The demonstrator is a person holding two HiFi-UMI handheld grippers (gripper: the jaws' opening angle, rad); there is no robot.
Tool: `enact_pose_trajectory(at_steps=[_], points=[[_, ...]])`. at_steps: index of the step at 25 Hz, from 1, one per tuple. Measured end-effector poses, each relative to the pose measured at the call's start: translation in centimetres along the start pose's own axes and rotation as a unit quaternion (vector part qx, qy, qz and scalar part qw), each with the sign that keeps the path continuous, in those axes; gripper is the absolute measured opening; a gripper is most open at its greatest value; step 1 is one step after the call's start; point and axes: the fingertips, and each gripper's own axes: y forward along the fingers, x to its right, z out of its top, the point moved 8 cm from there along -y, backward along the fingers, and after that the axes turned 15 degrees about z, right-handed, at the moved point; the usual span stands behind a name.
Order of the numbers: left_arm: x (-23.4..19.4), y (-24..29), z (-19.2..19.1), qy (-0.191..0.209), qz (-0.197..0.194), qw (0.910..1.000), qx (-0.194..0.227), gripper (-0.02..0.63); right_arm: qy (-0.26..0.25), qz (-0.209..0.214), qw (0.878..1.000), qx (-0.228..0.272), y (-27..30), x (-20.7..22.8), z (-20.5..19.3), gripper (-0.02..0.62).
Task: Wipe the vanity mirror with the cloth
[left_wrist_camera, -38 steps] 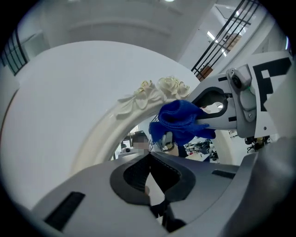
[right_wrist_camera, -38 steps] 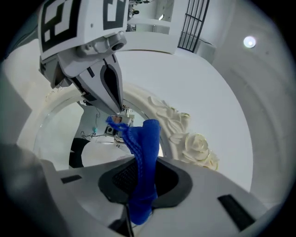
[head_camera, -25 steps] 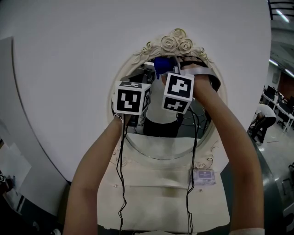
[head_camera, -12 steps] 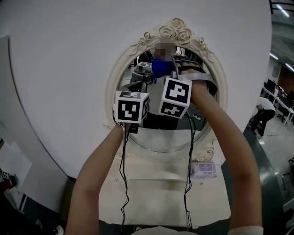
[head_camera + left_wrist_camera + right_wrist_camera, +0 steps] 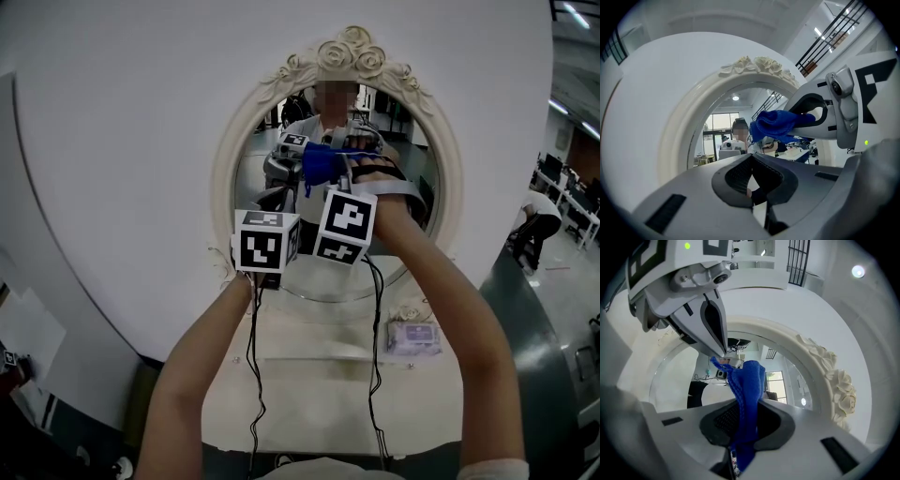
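Two grippers raised at the oval mirror, one carrying the cloth

Nearest in the head view, black cables (image 5: 251, 375) hang from both forearms over a cream, smooth vanity tabletop (image 5: 319, 375). A small pale packet (image 5: 412, 336) lies at the tabletop's right rear.

The left gripper (image 5: 752, 187) has its grey moulded jaws together, with nothing between them. It sits lower than and just beside the right gripper (image 5: 745, 427), whose jaws are clamped on a soft, crumpled blue cloth (image 5: 747, 390). The cloth stands up out of the ribbed dark pads (image 5: 723, 419) in a folded strip.

Only the right gripper view shows that grip. The left gripper view shows the same cloth from the side as a bunched wad at the jaw tips. In the head view it sits at the upper middle of the glass, seemingly against it.

Beyond stands the oval vanity mirror (image 5: 253, 187), glossy, in a cream frame carved with roses at the crest. A matt white rounded wall panel (image 5: 122, 141) backs it. Far right, a bent-over person (image 5: 534, 234) stands on an open floor.
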Motion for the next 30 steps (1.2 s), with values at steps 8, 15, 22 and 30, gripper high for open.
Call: enact_pose_trajectory(at_steps=[8,15,22,30], points=[[0.1,-0.2,-5.3,-0.01,0.004,0.9991,-0.042,0.009,0.013,0.026,1.0,0.007,1.1,-3.9,-0.1,0.074],[0.1,-0.1,-8.8,-0.019,0.013,0.9973,-0.069,0.009,0.024,0.057,0.998,0.013,2.4,-7.4,0.0,0.074],[1.2,-0.5,-13.0,-0.029,0.002,0.995,-0.096,0.009,0.036,0.084,0.996,0.02,3.5,-11.0,-0.2,0.074],[1.9,-1.4,-16.6,-0.03,-0.002,0.9936,-0.109,0.009,0.044,0.108,0.993,0.024,4.8,-15.4,-0.7,0.074]])
